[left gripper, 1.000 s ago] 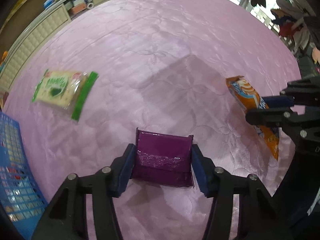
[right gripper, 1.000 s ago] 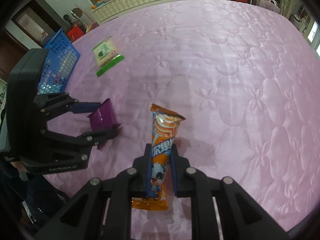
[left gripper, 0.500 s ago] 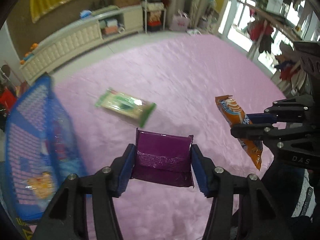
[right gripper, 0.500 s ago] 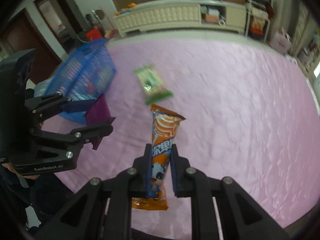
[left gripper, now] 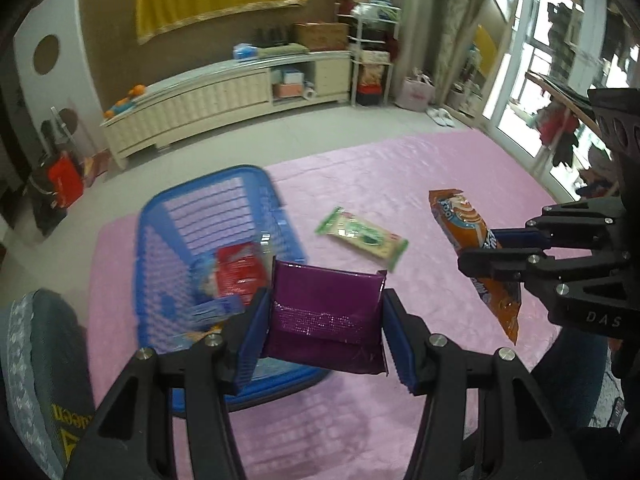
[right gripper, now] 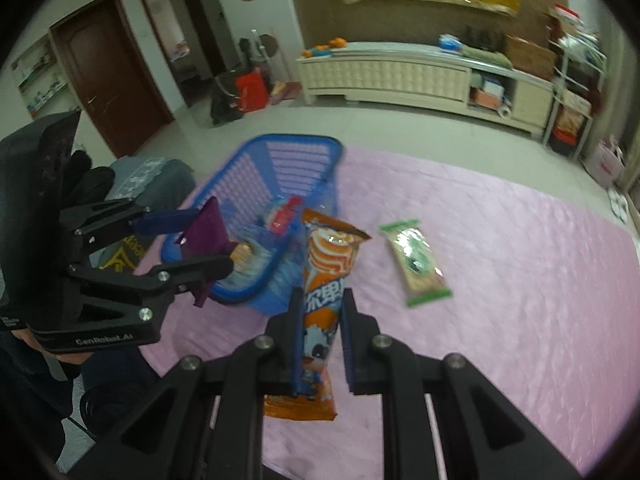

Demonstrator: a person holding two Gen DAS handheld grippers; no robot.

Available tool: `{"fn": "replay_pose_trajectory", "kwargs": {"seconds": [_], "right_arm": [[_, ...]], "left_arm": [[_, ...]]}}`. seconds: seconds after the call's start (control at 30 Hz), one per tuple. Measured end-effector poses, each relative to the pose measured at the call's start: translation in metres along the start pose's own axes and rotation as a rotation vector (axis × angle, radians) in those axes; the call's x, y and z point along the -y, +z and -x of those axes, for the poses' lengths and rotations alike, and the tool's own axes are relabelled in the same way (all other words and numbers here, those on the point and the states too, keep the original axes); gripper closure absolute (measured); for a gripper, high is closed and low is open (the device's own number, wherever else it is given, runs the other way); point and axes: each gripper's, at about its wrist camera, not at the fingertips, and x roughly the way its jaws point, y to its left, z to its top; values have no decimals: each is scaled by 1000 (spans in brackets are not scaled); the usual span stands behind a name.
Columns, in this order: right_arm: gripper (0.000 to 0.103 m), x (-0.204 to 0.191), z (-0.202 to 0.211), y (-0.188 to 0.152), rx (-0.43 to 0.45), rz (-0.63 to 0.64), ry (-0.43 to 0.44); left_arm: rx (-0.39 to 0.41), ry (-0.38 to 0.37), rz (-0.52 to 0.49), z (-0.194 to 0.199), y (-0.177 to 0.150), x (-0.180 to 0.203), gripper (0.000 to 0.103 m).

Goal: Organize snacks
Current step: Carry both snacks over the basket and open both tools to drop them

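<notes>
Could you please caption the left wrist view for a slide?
Left gripper holds a purple packet near the blue basket; right gripper holds an orange packet.

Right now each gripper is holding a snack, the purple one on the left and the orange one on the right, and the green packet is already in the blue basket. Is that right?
Not quite. The green packet is not in the basket; it lies on the pink cover beside it, as the left wrist view shows. The rest holds: the left gripper holds the purple snack and the right gripper holds the orange snack.

Glossy purple foil packet, shiny orange plastic wrapper — blue plastic lattice basket on a sheeny quilted pink cloth.
</notes>
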Motion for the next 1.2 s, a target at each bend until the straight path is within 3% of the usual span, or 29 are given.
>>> {"fn": "replay_pose_trajectory", "kwargs": {"seconds": [0.33, 0.73, 0.83, 1.0, 1.2], "right_arm": [[83, -43, -41, 34, -21, 69, 53], [83, -48, -85, 44, -85, 66, 33], [83, -47, -83, 46, -83, 64, 26], [83, -48, -76, 48, -68, 61, 18], [83, -55, -73, 54, -58, 76, 25]], "left_arm": [[-15, 33, 74, 5, -12, -58, 50], [-127, -18, 99, -54, -28, -80, 49], [-149, -17, 106, -59, -34, -84, 36], [-116, -6, 146, -45, -35, -93, 30], [-51, 22, 171, -18, -29, -106, 30]]}}
